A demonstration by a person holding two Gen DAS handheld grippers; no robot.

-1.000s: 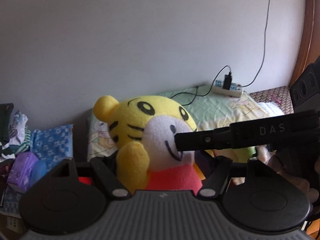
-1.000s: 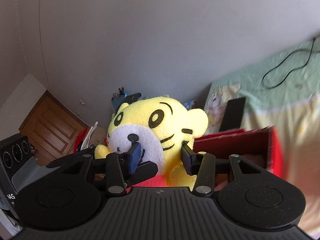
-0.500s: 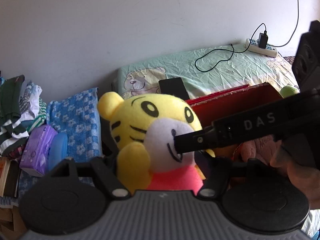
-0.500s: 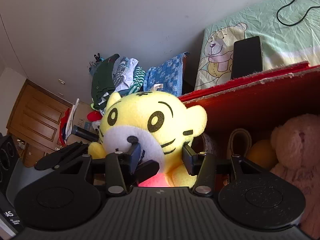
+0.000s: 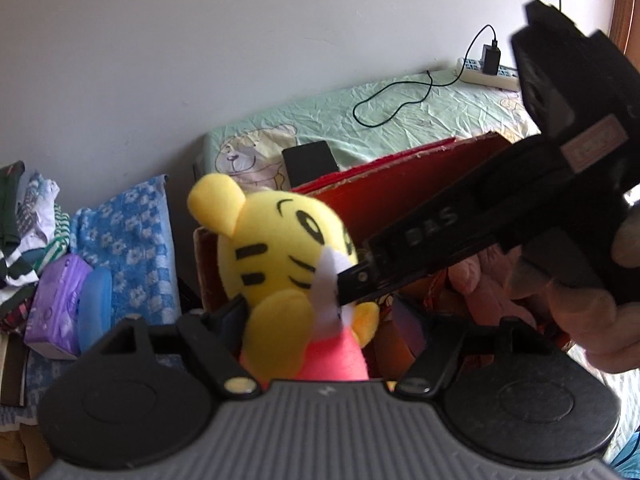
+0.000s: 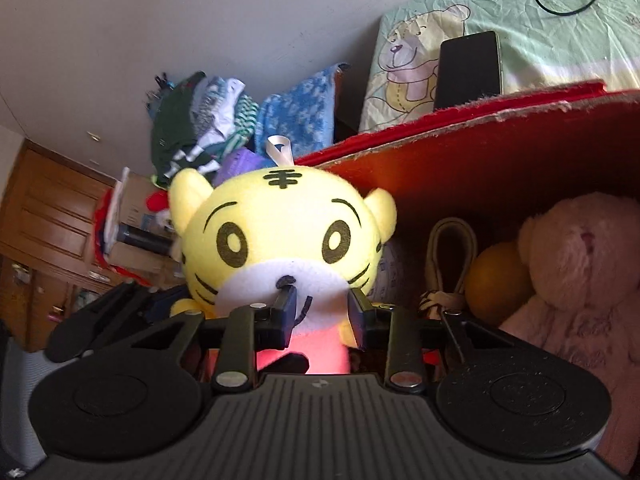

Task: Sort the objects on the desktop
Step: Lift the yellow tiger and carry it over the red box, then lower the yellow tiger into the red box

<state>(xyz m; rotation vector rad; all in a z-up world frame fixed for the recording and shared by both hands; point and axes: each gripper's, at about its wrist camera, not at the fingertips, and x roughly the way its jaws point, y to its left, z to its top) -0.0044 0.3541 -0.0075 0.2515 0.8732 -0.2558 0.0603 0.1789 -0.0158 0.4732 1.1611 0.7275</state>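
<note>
**One tiger toy, two grippers, one red box**

While the right gripper [image 6: 322, 314] pinched the single yellow tiger plush [image 6: 280, 240] at its white muzzle, the toy hung over the near edge of the one red box [image 6: 500, 152]. Its jaws were closed most of the way, one fingertip [image 6: 286, 312] pressed at the mouth and the other against the cheek, with the pink body glowing between them.

In the left wrist view, the left gripper [image 5: 320, 320] framed the same tiger plush [image 5: 276, 248] from its side. Its jaws stood wide, the fingertip at 9 o'clock lying just beside the toy's yellow arm, the one at 3 o'clock well apart from the body. Whether the near finger touched the plush could not be told. The right gripper [image 5: 360, 280] entered from 2 o'clock, gripped by the person's right hand [image 5: 592, 308].

Inside the box, three other things could be counted in the right wrist view: one pink stuffed animal [image 6: 580, 280] at 3 o'clock, one orange ball [image 6: 496, 280] beside it, and one cream shoe [image 6: 452, 256] standing on end between ball and tiger.

Beyond the box lay a bed [image 6: 560, 20] with a bear-print sheet, bearing one dark phone [image 6: 468, 68] and one black cable [image 5: 392, 100] that ran to one power strip [image 5: 492, 74]. At 9 o'clock sat one blue towel [image 5: 124, 232], one purple pack [image 5: 56, 304] and a heap of clothes [image 5: 28, 220].
</note>
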